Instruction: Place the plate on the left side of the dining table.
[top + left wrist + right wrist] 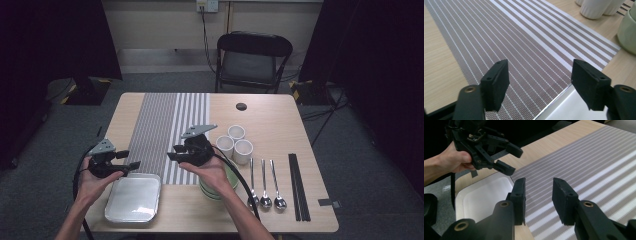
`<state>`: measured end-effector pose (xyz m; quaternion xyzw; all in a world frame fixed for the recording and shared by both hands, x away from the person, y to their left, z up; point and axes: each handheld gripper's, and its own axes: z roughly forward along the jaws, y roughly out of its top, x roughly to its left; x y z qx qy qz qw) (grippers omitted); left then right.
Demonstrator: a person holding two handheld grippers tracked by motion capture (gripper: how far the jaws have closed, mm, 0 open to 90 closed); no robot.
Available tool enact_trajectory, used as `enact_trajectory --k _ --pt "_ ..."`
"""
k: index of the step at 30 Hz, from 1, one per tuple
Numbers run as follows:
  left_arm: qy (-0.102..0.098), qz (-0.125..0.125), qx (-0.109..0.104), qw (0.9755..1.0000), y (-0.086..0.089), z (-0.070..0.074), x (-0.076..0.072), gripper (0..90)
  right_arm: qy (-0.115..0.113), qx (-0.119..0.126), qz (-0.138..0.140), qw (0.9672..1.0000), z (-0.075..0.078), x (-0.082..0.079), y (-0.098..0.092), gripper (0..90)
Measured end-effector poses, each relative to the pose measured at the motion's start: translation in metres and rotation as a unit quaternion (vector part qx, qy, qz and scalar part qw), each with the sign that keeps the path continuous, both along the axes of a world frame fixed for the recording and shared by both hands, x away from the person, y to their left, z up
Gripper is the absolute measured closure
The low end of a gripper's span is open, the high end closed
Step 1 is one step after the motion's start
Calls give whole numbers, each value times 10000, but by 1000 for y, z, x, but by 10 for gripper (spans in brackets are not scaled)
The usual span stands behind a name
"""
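- The left gripper point(131, 160) is held above the near left part of the counter point(280, 120), with its jaws pointing toward the right gripper. The jaws stand wide apart with nothing between them.
- Just below and in front of the left gripper lies a white square tray point(133, 197), empty, near the counter's front edge. In the left gripper view a corner of the tray point(574, 107) shows under the right-hand jaw.
- Ahead of the left gripper, the striped placemat point(524, 42) runs across the counter in grey and white bands. Its near edge lies just beside the tray.
- The right gripper point(174, 152) hovers over the placemat point(170, 125), to the right of the left gripper and pointing toward it. Its jaws are set at a moderate gap and hold nothing.
- In the right gripper view, the left gripper point(509, 160) shows ahead and to the upper left, gripped by a hand point(456, 160), with the tray point(484, 197) under it.
- Under the right hand, behind the right gripper, sit stacked pale green bowls point(227, 182).
- Right of the right gripper stand three white ribbed cups point(235, 142), close together.
- Farther right lie three metal spoons point(265, 185), side by side, then a pair of black chopsticks point(298, 187).
- No readable brand, label or writing shows on any of these things.
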<state>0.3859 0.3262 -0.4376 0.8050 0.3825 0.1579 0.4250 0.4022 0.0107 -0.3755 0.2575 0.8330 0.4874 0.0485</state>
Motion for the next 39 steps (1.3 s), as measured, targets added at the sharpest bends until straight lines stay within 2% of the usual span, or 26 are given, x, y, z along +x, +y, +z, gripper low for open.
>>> enact_trajectory --k 5,8,11,13,14,15,16,17,21,22,24,25,27,31,32,33,34,39 --pt "65 7 -27 10000 4 0 0 335 -13 -15 158 9999 1 2 15 631" --pt "93 -44 -128 9999 6 1 0 347 0 -120 294 9995 -2 2 26 635" --pt "228 -28 -145 9996 5 -2 1 377 71 -31 343 9994 -4 5 36 644" --pt "203 -32 -146 9997 5 -1 0 377 95 -10 371 9993 -5 5 39 646" --pt "184 10 -315 9993 7 0 -1 379 121 -40 390 9992 -6 5 43 652" --pt "184 10 -315 9993 7 0 -1 379 121 -40 390 9992 -6 5 43 652" --pt "213 38 -401 9990 8 1 -2 378 152 -89 403 9990 -8 6 48 653" --pt "235 144 -446 9986 9 1 -3 378 139 -143 374 9991 -9 6 50 654" --pt "327 217 -389 9985 15 -7 -9 372 201 -150 444 9987 -14 5 55 667" --pt "345 230 -334 9986 17 -7 -10 370 159 -229 450 9986 -16 3 58 668" --pt "377 213 -500 9978 25 -6 -11 370 226 -267 433 9985 -19 -1 61 670" --pt "375 214 -529 9977 32 -5 -12 393 311 -219 508 9980 -22 -6 65 675" --pt "396 189 -482 9979 34 -6 -14 417 301 -278 523 9978 -23 -9 69 679" --pt "504 107 -472 9976 43 -12 -18 510 441 -326 609 9966 -40 -13 80 703" --pt "543 93 -492 9973 45 -14 -18 559 503 -293 563 9967 -49 -12 82 722" --pt "559 54 -527 9970 47 -15 -18 559 503 -293 563 9967 -49 -12 82 722" --pt "562 71 -542 9969 49 -16 -17 604 511 -348 528 9967 -56 -12 85 734" --pt "691 58 -512 9963 57 -27 -16 665 582 -430 369 9967 -68 -8 84 759"
